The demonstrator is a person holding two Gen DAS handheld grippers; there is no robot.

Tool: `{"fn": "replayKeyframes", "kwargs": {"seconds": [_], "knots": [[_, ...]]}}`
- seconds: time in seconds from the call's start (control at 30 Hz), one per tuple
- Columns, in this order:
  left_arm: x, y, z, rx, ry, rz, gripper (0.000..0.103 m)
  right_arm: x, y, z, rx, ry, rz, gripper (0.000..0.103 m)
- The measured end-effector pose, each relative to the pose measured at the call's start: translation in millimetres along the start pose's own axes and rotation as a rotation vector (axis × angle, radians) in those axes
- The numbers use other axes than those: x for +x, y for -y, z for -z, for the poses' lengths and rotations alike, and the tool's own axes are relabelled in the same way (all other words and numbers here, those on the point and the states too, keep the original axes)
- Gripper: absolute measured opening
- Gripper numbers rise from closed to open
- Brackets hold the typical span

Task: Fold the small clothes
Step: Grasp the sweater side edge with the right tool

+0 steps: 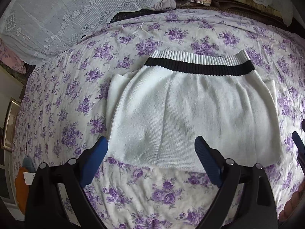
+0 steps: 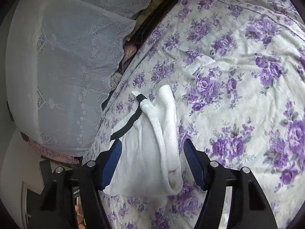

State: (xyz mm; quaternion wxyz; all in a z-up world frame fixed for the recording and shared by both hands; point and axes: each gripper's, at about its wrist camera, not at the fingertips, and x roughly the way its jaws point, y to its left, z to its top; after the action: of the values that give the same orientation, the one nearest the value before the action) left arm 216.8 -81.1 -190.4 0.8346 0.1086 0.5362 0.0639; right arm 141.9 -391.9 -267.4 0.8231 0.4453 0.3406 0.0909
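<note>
A small white knit garment with a black and white ribbed band at its far edge lies flat on the floral bed cover, its sides folded in. My left gripper is open and empty, just above the garment's near edge. The tip of the other gripper shows at the right edge of this view. In the right wrist view the same garment is seen from its side. My right gripper is open, with its fingers either side of the garment's folded-in side layer.
A pale lace cloth covers a pile along the bed's far edge; it also shows in the right wrist view. Floral cover stretches to the right of the garment. An orange item lies off the bed's left side.
</note>
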Motion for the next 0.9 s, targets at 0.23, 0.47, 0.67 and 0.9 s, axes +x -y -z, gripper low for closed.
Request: {"fn": "replayKeyframes", "kwargs": {"seconds": [0.23, 0.47, 0.67, 0.9], "knots": [[21.6, 35.9, -14.6, 0.033, -0.021, -0.010, 0.090, 40.0, 11.1, -16.6, -0.010, -0.071, -0.011, 0.067], [55.8, 66.4, -20.7, 0.061, -0.067, -0.036, 0.090, 68.8, 9.8, -22.5, -0.051, -0.099, -0.014, 0.067], [70.4, 74.9, -22.9, 0.070, -0.022, -0.090, 0.097, 94.3, 10.4, -31.4, -0.096, -0.097, -0.033, 0.045], [83.5, 66.1, -17.2, 0.026, 0.013, -0.031, 0.099, 104.3, 14.1, -29.9, -0.129, -0.097, -0.035, 0.023]]}}
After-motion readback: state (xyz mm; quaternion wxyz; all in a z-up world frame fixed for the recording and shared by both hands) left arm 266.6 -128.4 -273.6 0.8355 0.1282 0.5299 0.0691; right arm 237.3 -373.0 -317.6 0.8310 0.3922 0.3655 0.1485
